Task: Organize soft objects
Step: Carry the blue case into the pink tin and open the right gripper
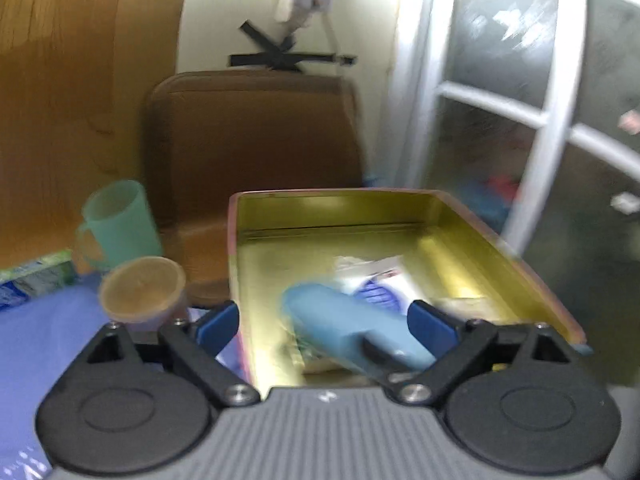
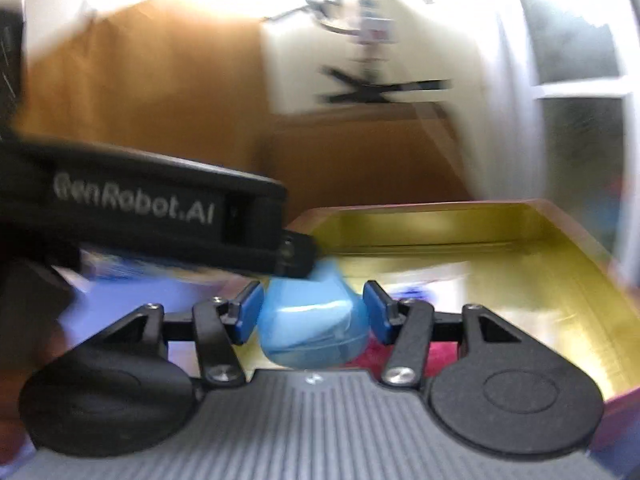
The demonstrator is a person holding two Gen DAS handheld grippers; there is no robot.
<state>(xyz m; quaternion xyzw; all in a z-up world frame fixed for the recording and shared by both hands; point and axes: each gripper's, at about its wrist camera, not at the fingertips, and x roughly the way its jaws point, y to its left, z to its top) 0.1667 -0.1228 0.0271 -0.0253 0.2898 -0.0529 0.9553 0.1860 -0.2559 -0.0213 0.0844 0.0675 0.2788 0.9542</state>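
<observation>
I am pinching the blue soft object (image 2: 312, 324) between my right tongs (image 2: 314, 314), holding it over the near edge of the gold tin (image 2: 560, 280). My left tongs (image 1: 326, 324) are spread wide with nothing pressed between them, above the tin (image 1: 500, 248). A green mug (image 1: 120, 224) and a brown cup (image 1: 142, 288) are sitting at ten o'clock.

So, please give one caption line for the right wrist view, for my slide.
Right gripper clamps a soft blue object over the open gold tin; the left gripper's body crosses beside.
</observation>
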